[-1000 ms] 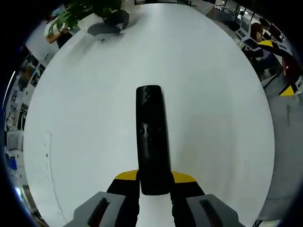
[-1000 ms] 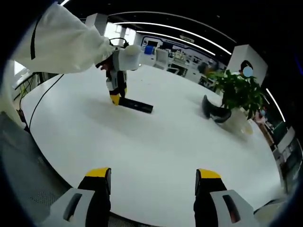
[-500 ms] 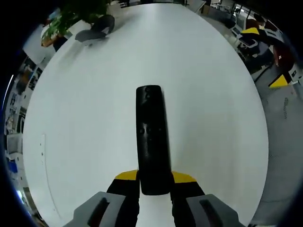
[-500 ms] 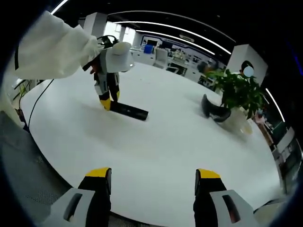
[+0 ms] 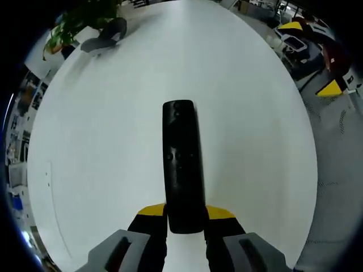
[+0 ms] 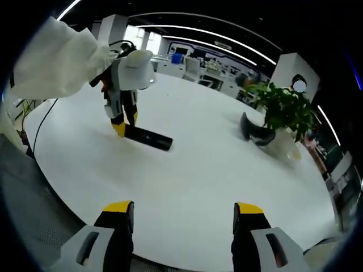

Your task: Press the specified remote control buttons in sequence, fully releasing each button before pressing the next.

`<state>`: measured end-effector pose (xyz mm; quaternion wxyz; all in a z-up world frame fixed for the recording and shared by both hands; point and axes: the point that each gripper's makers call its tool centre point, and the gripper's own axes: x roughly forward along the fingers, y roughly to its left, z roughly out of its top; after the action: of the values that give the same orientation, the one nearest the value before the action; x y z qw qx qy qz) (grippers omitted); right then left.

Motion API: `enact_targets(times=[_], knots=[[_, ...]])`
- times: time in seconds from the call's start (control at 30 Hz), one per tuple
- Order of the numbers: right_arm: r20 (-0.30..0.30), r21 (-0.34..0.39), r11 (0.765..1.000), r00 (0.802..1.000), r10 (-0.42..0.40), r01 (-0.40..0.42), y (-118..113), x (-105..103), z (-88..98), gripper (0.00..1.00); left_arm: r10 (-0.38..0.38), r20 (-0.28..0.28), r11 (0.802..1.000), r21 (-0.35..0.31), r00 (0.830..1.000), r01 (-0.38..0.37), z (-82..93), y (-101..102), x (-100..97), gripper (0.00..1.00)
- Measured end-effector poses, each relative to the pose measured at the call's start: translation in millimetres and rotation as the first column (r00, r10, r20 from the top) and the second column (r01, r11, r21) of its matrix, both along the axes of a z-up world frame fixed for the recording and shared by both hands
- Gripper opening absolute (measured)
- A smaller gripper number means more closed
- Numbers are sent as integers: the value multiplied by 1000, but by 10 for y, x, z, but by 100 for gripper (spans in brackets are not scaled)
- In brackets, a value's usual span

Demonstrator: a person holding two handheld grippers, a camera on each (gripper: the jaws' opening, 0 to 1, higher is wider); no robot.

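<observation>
A long black remote control (image 5: pixel 181 164) points away from me in the left gripper view, its near end clamped between my left gripper's (image 5: pixel 185 221) yellow-tipped jaws. In the right gripper view the same remote (image 6: pixel 148 138) lies low over the white table (image 6: pixel 204 181), with the left gripper (image 6: pixel 122 127) shut on its left end and a white-sleeved arm (image 6: pixel 57 56) behind it. My right gripper (image 6: pixel 182 218) hovers open above the table's near edge, far from the remote, with nothing between its jaws.
A potted green plant (image 6: pixel 286 116) and a dark curved object (image 6: pixel 255 131) stand at the table's far right; both also appear as the plant (image 5: pixel 85 20) and dark object (image 5: pixel 105 37) in the left gripper view. Chairs and floor (image 5: pixel 317 68) lie beyond the table edge.
The left gripper has carried the remote leftward and nearer across the table in the right gripper view. The right gripper has stayed put, open.
</observation>
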<state>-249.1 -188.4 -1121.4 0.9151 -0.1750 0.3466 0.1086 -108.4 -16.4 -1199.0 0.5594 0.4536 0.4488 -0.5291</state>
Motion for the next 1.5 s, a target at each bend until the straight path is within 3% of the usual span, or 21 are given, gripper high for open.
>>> enact_targets(times=[0.57, 0.73, 1.1, 1.5], knots=[[2, -4, 1000, 1000, 2, -2, 9, -9, 6, 68, 24, -8, 999, -22, 1000, -24, -1, 25, -197, 23], [2, 1, 1000, 1000, 5, -5, 11, -7, 9, 67, 8, -8, 1000, -20, 1000, -8, 8, 34, -380, 23], [3, -14, 1000, 1000, 5, -5, 5, -7, 9, 67, 21, -13, 999, -43, 1000, -21, 13, 49, -513, 24], [26, -16, 1000, 1000, -5, 6, -22, 3, 43, 66, 75, -13, 995, -69, 997, -76, 14, 49, -696, 24]])
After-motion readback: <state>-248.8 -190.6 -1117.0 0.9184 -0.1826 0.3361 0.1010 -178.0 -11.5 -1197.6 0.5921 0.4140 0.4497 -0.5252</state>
